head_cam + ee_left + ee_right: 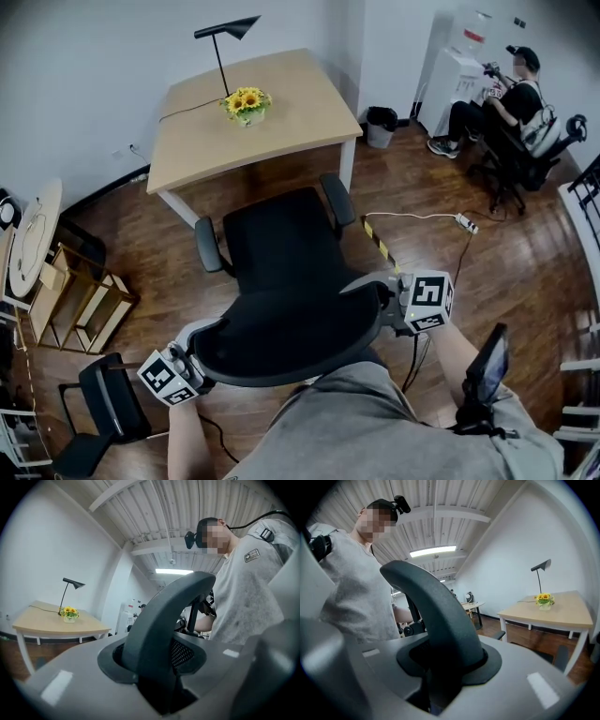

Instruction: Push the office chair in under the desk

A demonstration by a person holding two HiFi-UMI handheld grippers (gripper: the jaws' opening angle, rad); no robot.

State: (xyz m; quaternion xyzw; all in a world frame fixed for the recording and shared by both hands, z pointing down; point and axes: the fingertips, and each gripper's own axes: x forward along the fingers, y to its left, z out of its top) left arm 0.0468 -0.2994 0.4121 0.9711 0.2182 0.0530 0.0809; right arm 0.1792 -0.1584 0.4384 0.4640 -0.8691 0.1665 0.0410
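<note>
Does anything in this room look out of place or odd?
A white power strip and its cable lie loose on the wooden floor right of the office chair, by a yellow-black striped strip. Chair wheels might catch them. Nothing else stands out.
</note>
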